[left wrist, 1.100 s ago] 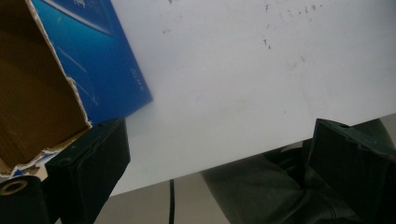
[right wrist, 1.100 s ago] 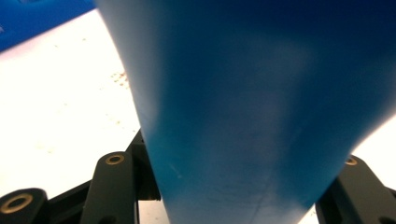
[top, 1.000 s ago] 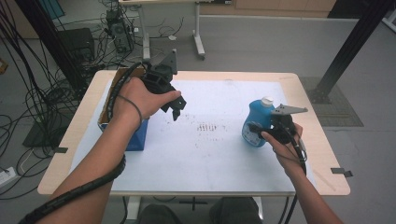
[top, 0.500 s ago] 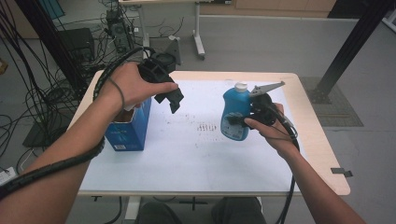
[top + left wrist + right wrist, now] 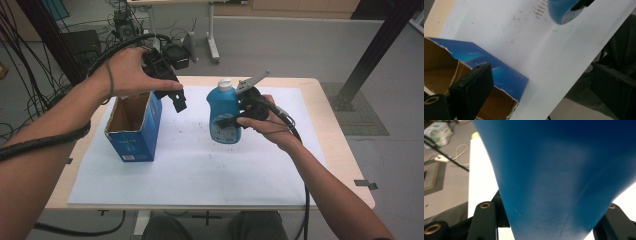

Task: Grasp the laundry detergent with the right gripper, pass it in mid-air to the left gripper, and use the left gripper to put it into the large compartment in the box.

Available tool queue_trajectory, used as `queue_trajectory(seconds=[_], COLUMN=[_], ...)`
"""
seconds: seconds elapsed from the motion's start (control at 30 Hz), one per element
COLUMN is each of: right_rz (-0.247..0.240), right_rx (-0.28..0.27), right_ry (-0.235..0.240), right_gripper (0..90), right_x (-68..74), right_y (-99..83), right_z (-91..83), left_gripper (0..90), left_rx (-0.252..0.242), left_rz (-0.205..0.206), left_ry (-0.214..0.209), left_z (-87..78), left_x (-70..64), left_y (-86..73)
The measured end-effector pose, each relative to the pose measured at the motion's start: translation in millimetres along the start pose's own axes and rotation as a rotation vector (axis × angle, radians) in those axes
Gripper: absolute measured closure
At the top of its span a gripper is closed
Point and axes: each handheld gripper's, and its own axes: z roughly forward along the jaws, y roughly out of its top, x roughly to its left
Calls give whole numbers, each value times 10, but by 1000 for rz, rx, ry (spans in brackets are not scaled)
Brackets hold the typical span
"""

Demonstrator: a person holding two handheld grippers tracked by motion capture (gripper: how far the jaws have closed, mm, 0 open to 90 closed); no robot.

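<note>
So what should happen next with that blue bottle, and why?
Probably carry the blue bottle leftward over the open cardboard box. The right gripper holds it upright, off the paper, and the box's open top faces up; the left gripper hovers open beside it.

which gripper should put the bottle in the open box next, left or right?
Right, probably. The right gripper is shut on the blue bottle, held upright above the white sheet. The left gripper is open and empty, hovering beside the box, well placed to steady it.
</note>
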Motion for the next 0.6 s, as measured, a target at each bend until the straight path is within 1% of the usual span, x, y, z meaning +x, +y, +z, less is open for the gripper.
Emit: queue_trajectory(seconds=[0.1, 0.13, 0.17, 0.2, 0.23, 0.27, 0.33, 0.37, 0.4, 0.47, 0.5, 0.6], right_rz=[-34, -54, -54, -79, -79, -88, -98, -109, -109, -130, -130, -154], right_rx=[13, 26, 26, 27, 27, 24, 12, 6, 6, 8, 8, 5], right_ry=[32, 45, 45, 63, 63, 75, 92, 101, 101, 108, 108, 138], right_gripper=[442, 441, 441, 441, 441, 441, 441, 441, 441, 441, 441, 441], right_x=[30, 49, 49, 69, 69, 86, 102, 118, 118, 159, 159, 222], right_y=[83, 129, 129, 171, 171, 192, 222, 250, 250, 305, 305, 373], right_z=[81, 131, 131, 183, 183, 210, 250, 292, 292, 378, 378, 500], left_gripper=[58, 55, 50, 51, 51, 51, 52, 52, 52, 54, 54, 54], left_rx=[18, 28, 28, 37, 37, 35, 23, 27, 27, 41, 43, 42], left_rz=[51, 74, 74, 100, 100, 108, 122, 146, 146, 166, 173, 187], left_ry=[4, -9, -9, -14, -14, -10, -15, -4, -4, 15, 18, 18], left_z=[-20, -23, -23, -36, -36, -45, -58, -61, -61, -51, -44, -20], left_x=[-19, -21, -21, -21, -21, -16, -11, -24, -24, -34, -30, -23], left_y=[18, 30, 30, 42, 42, 49, 61, 74, 74, 86, 92, 90])
